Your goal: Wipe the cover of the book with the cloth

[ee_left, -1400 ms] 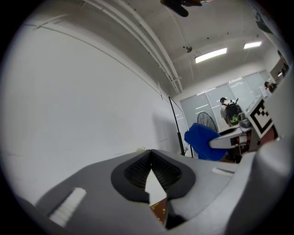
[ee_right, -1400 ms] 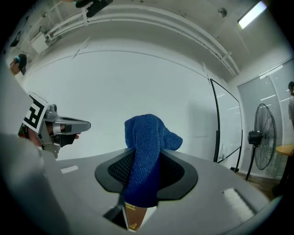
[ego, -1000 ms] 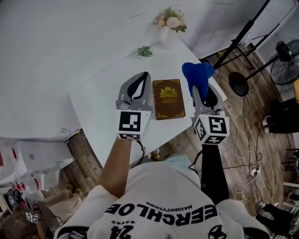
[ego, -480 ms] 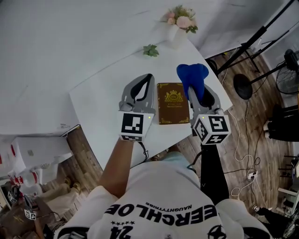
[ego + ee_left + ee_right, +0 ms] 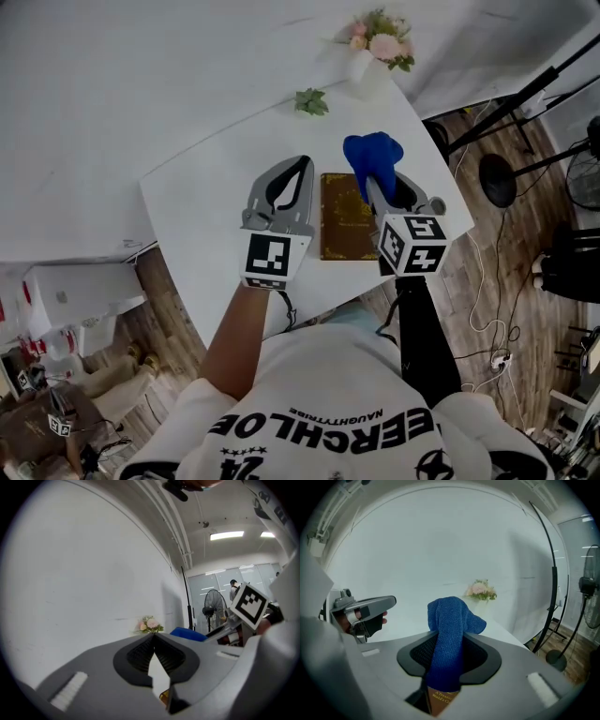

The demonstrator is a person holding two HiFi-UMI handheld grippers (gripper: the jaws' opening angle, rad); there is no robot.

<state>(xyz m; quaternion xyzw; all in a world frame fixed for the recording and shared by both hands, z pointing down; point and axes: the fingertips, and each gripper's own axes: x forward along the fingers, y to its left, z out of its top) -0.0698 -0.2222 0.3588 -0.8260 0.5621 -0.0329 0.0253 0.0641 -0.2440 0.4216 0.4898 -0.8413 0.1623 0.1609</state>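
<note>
A brown book [image 5: 341, 220] with gold print lies on the white table [image 5: 206, 216], between my two grippers. My right gripper [image 5: 375, 180] is shut on a blue cloth [image 5: 372, 153], which bunches up above the book's far right corner. In the right gripper view the cloth [image 5: 449, 634] hangs between the jaws, with a strip of the book [image 5: 440, 699] showing below it. My left gripper [image 5: 301, 165] hovers just left of the book, shut with nothing in it. In the left gripper view its fingertips [image 5: 153, 637] meet, and the cloth [image 5: 190, 633] shows behind them.
A vase of pink flowers [image 5: 380, 42] stands at the table's far corner, a small green sprig [image 5: 312, 101] to its left. Black stand legs [image 5: 525, 94] and cables [image 5: 487, 281] are on the wooden floor to the right. The table's near edge runs just under the grippers.
My right gripper has carried the blue cloth to the left, from beside the book to over its right edge. The left gripper has stayed beside the book.
</note>
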